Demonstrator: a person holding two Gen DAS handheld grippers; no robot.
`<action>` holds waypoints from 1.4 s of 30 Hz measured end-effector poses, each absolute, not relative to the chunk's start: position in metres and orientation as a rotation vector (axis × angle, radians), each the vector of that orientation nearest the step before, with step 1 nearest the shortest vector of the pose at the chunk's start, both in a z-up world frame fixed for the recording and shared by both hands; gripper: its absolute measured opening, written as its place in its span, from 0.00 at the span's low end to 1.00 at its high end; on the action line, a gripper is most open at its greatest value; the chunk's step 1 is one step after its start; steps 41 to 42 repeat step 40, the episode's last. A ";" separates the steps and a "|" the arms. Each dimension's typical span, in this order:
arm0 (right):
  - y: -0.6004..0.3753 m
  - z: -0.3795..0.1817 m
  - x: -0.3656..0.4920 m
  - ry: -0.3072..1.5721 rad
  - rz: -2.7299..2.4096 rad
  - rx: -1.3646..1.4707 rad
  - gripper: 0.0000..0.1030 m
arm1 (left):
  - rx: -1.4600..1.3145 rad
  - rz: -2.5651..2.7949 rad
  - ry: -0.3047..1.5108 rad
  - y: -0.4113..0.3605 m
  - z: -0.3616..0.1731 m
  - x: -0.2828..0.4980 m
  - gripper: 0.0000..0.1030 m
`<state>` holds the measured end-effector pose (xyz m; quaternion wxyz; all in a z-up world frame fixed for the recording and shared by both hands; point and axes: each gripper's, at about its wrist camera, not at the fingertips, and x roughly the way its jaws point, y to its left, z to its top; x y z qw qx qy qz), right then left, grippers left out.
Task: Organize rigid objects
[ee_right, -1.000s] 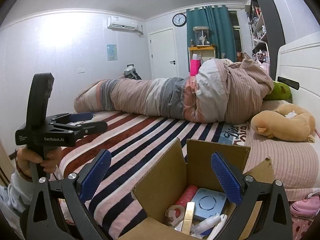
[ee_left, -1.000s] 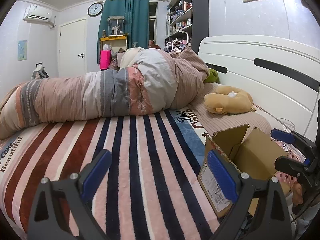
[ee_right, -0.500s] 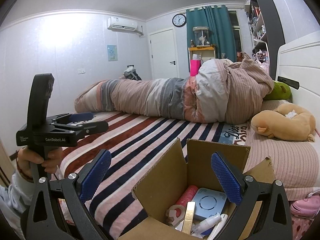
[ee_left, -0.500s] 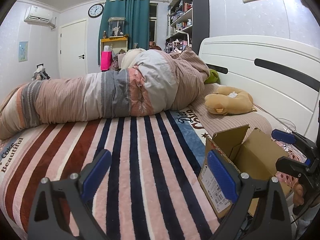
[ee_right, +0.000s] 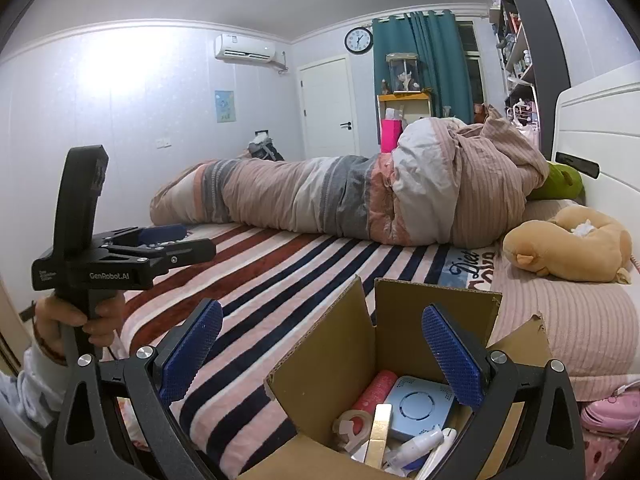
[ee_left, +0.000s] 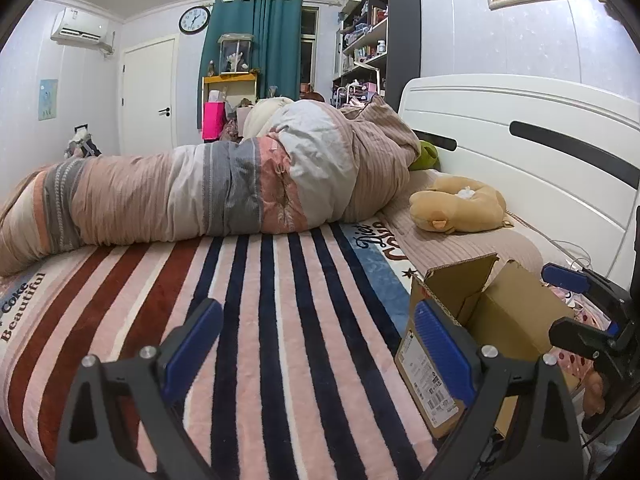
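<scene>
both grippers empty over the bed

left gripper (ee_left: 318, 346) and right gripper (ee_right: 322, 350) spread wide; cardboard box (ee_right: 332, 364) under the right one, flaps up.

The bed (ee_left: 280, 320) carries a striped blanket (ee_right: 280, 280); a rolled quilt (ee_left: 200, 196) lies across at twelve o'clock; a tan plush toy (ee_left: 456, 208) at two o'clock; an open cardboard box (ee_left: 500, 320) at four o'clock, holding small items.

A home bedroom — striped bed (ee_left: 280, 320), rolled duvet (ee_left: 224, 192), teal curtains (ee_left: 256, 52).
</scene>
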<state>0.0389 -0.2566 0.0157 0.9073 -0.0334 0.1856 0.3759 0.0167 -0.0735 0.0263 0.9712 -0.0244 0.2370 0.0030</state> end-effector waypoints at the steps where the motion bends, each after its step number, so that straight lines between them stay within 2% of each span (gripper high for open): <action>1: -0.257 0.016 0.040 0.383 0.777 -0.071 0.98 | -0.052 0.005 0.478 -0.073 0.026 0.016 0.93; 42: -0.250 0.016 0.035 0.391 0.751 -0.052 0.98 | -0.055 0.012 0.470 -0.069 0.028 0.015 0.93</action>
